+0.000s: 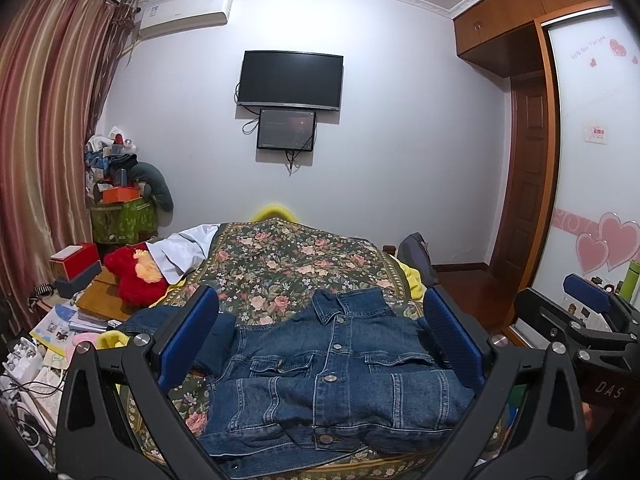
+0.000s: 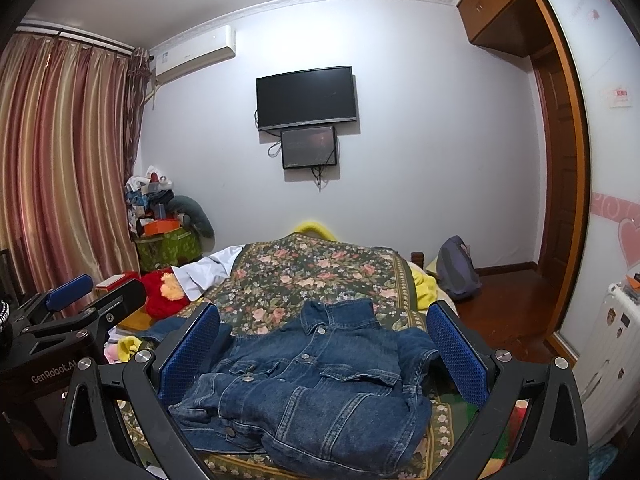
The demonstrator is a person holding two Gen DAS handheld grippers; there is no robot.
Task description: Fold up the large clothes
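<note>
The left gripper (image 1: 320, 332) hangs above the bed with its blue pads spread wide, gripping nothing; the right gripper (image 2: 324, 344) is equally wide and empty. Between both pairs of pads lies the denim jacket (image 1: 332, 376), front up and buttoned, collar toward the far wall, on the near part of the floral bedspread (image 1: 288, 260). A red plush toy (image 1: 136, 276) sits at the bed's left edge. A television (image 1: 290, 80) hangs on the far wall. The jacket's near hem is cut off by the gripper frames.
</note>
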